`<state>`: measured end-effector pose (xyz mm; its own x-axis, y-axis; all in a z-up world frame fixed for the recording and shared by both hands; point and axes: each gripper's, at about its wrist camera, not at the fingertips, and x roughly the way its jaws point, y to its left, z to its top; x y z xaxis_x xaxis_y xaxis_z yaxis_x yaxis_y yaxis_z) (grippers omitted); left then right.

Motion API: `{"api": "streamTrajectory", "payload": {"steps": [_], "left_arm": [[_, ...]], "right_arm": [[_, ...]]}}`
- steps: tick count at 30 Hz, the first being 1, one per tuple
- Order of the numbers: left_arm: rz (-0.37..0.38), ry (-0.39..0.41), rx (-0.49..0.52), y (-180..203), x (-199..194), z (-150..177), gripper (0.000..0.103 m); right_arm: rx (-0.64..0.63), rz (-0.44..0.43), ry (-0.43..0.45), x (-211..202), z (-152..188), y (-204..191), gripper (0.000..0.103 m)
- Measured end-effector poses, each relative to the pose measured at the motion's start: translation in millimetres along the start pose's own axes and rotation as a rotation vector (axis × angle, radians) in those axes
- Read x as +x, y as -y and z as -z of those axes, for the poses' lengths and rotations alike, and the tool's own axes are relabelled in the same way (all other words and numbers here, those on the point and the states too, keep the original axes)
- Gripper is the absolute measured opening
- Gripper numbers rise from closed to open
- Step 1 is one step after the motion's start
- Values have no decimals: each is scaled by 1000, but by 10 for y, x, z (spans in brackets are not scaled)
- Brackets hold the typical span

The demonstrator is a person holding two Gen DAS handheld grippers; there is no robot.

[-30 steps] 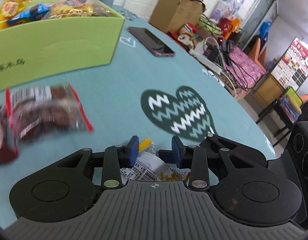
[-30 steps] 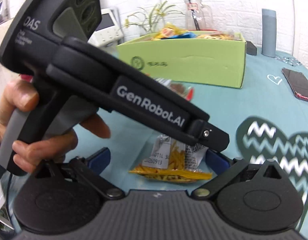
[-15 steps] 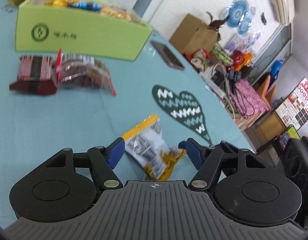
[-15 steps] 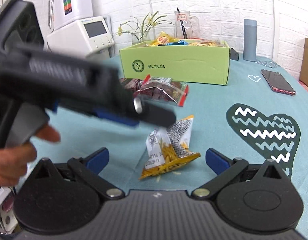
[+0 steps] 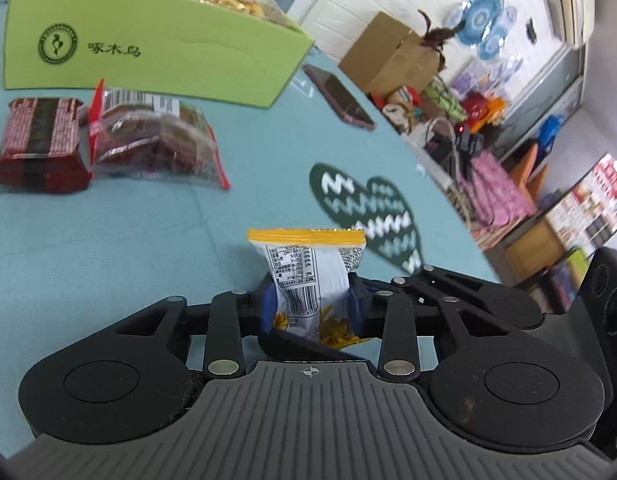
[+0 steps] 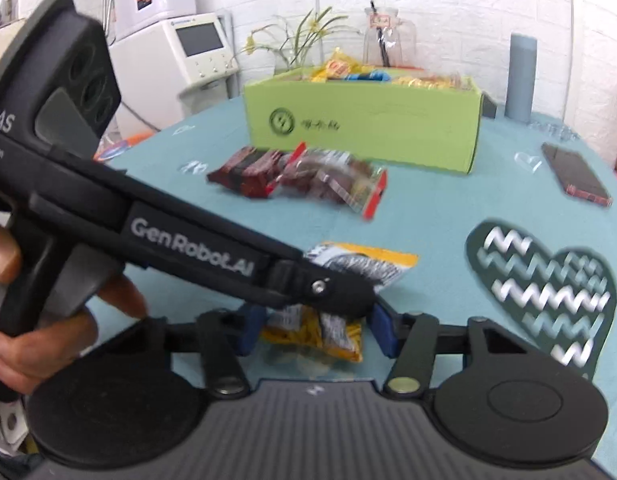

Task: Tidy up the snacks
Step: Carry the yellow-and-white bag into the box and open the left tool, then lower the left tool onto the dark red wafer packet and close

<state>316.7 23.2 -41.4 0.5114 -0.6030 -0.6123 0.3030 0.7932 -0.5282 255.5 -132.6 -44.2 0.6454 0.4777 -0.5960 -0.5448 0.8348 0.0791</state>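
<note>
My left gripper (image 5: 311, 304) is shut on a white and yellow snack packet (image 5: 308, 276), its yellow sealed end sticking forward. In the right wrist view the same packet (image 6: 360, 268) lies low over the teal tablecloth, with the left gripper's body (image 6: 188, 240) across it. My right gripper (image 6: 314, 330) has its blue fingers on either side of the packet's near end, partly closed; contact is unclear. A green cardboard box (image 5: 156, 52) full of snacks stands behind. A dark red packet (image 5: 36, 144) and a clear red-edged packet (image 5: 156, 140) lie in front of it.
A phone (image 5: 340, 98) lies on the cloth right of the box (image 6: 360, 124). A dark heart patch (image 6: 544, 288) marks the cloth at right. A grey cylinder (image 6: 520, 76) and glass jug (image 6: 384, 44) stand behind the box. The table edge drops off at right onto room clutter.
My left gripper has closed on the white and yellow packet, which lay loose between its open fingers. My right gripper's fingers have narrowed around the packet's near end.
</note>
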Motion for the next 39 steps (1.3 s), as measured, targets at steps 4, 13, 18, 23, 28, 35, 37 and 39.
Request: {"api": "streamTrajectory", "payload": {"steps": [4,13,18,23,28,35,37,39], "left_arm": [[15,92,6,-15,-150,-485,12],[-139,260,86,-341,-232,-1869,13],[-236,195,43,-818,107,-2083,15],[-252,167,19,-1014,235,-1995,52],[-224,276,38,-784,-144,-1885,67],[-217,347,69,-513,-602,-1315,79],[-249,320,61,-538,-612,-1062,79],[-295,287,53,-585,-587,-828,79]], "right_arm": [[-63,1,84,59,-431,44,62],[-117,-55,197,910,-1720,311,66],[-63,-137,81,1615,-1898,467,65],[-22,-134,85,1723,-1811,549,91],[-40,-85,214,1128,-1760,571,102],[-55,-80,176,560,-1129,387,102],[-54,-90,120,554,-874,299,102],[-49,-93,70,597,-668,226,102]]}}
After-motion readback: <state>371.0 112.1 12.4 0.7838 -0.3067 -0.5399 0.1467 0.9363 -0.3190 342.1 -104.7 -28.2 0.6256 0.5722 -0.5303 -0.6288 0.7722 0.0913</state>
